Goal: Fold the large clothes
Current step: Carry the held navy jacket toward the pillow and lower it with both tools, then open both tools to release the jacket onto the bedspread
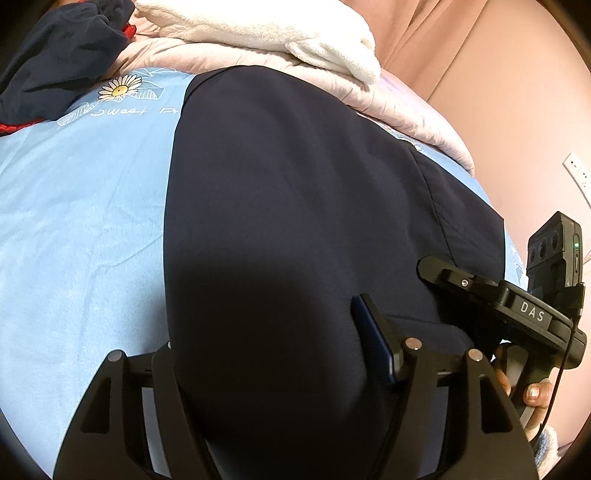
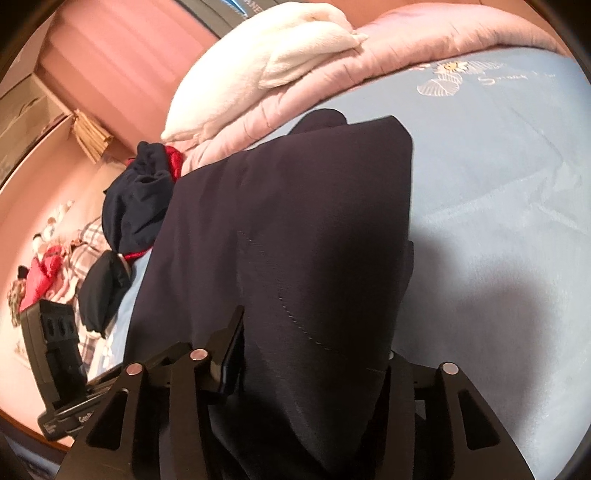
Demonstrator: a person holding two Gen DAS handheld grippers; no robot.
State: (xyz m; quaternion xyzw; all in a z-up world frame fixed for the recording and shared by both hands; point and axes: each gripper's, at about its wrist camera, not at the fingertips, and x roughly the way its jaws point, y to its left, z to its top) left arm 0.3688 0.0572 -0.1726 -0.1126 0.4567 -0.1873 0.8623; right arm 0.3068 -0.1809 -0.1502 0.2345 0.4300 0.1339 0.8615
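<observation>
A large dark navy garment (image 1: 295,192) lies spread on a light blue bed sheet (image 1: 81,229). My left gripper (image 1: 266,354) holds the garment's near edge; cloth drapes between its fingers (image 1: 373,339) and hides one of them. My right gripper (image 2: 317,354) holds the same garment (image 2: 295,221) at its near edge, cloth bunched between its fingers (image 2: 231,347). The right gripper's body (image 1: 517,310) shows at the right of the left wrist view, and the left gripper's body (image 2: 55,343) at the left of the right wrist view.
A white fleece blanket (image 1: 280,33) lies on a pink quilt (image 1: 399,107) at the head of the bed. A crumpled navy and red garment (image 2: 144,199) sits at the bed's left side. A small dark bundle (image 2: 103,288) lies near it. More clothes (image 2: 48,266) lie on the floor.
</observation>
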